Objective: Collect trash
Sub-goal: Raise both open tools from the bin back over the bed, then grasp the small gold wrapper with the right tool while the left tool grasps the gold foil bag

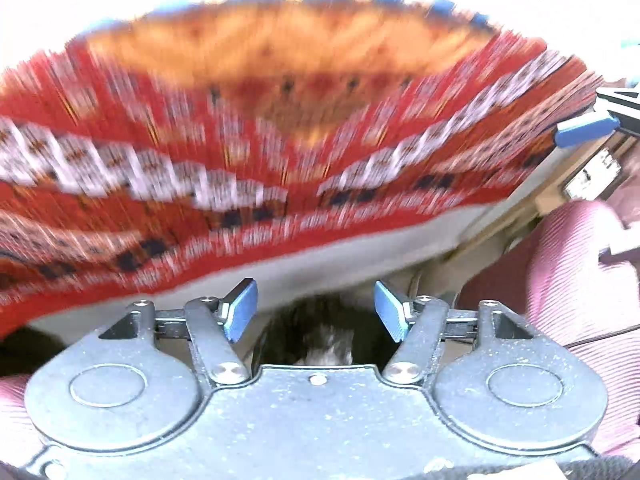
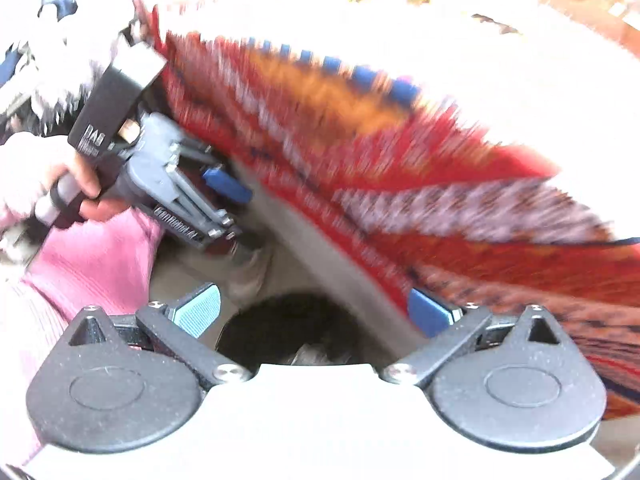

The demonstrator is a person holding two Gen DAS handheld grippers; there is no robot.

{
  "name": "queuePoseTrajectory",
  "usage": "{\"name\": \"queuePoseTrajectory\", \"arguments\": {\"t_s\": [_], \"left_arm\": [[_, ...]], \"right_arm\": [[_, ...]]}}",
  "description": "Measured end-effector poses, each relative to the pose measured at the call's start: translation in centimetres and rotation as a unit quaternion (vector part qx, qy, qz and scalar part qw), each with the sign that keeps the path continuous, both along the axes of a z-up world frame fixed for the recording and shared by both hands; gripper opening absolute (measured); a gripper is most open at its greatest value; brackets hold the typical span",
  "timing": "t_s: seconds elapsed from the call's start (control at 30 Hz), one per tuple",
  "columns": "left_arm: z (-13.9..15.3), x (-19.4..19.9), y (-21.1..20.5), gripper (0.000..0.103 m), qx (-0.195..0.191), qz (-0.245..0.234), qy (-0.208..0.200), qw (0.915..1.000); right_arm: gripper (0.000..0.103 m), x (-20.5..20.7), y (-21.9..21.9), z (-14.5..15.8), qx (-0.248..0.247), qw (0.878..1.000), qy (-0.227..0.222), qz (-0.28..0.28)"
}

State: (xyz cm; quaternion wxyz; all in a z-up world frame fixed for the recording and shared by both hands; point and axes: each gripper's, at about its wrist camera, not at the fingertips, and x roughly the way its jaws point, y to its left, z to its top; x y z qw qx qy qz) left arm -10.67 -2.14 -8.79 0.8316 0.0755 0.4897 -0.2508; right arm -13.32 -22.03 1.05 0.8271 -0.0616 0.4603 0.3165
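Observation:
Both views are heavily motion-blurred. My left gripper [image 1: 316, 312] is open, with nothing between its blue pads. Just below and beyond them shows a dark round opening [image 1: 320, 340] with pale bits inside, possibly a bin. My right gripper [image 2: 314, 316] is also open and empty, hovering over the same dark opening [image 2: 288, 332]. In the right wrist view a hand [image 2: 52, 184] holds the left gripper at the left, one blue pad [image 2: 226, 186] showing. A blue pad [image 1: 584, 130] of the right gripper pokes in at the right edge of the left wrist view. No piece of trash is clear.
A red, orange and white patterned rug [image 1: 248, 152] [image 2: 420, 184] fills the ground ahead, with pale floor [image 1: 360, 256] between it and the grippers. A pink ribbed sleeve [image 1: 568, 264] [image 2: 92, 264] is close by. Blurred clutter [image 2: 60, 20] lies at the upper left.

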Motion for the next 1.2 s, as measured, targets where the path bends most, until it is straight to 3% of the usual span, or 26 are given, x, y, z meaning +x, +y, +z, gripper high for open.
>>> {"name": "queuePoseTrajectory", "arguments": {"t_s": [0.13,0.27,0.4,0.5,0.67,0.73,0.83,1.07,1.2], "left_arm": [[4.6,-0.9,0.3,0.072,-0.022,0.004,-0.061,0.9979],[9.0,-1.4,0.8,0.079,-0.044,0.02,-0.127,0.9907],[12.5,-0.9,1.8,0.087,-0.068,0.045,-0.199,0.9765],[14.3,0.3,2.2,0.089,-0.063,0.078,-0.238,0.9661],[15.1,3.5,2.6,0.094,-0.049,0.144,-0.282,0.9473],[14.9,4.8,3.2,0.094,-0.045,0.17,-0.299,0.9382],[14.5,6.8,3.6,0.095,-0.043,0.195,-0.306,0.931],[12.2,12.8,4.0,0.092,-0.058,0.238,-0.29,0.925],[11.0,16.0,4.0,0.092,-0.062,0.25,-0.259,0.9311]], "right_arm": [[0.103,-1.5,-2.4,4.4,0.03,0.994,-0.082,-0.063],[0.103,-1.6,-4.5,7.2,0.058,0.976,-0.159,-0.139],[0.103,0.1,-5.3,8.4,0.063,0.956,-0.21,-0.195],[0.103,1.8,-5.4,8.4,0.06,0.941,-0.234,-0.237],[0.103,6.3,-5.3,7.6,0.074,0.924,-0.246,-0.284],[0.102,7.9,-4.8,7.2,0.072,0.923,-0.241,-0.29],[0.101,10.6,-3.7,6.4,0.061,0.928,-0.23,-0.288],[0.09,15.5,-2.1,4.6,0.029,0.932,-0.195,-0.306],[0.086,17.7,-1.8,3.8,0.016,0.932,-0.175,-0.316]]}}
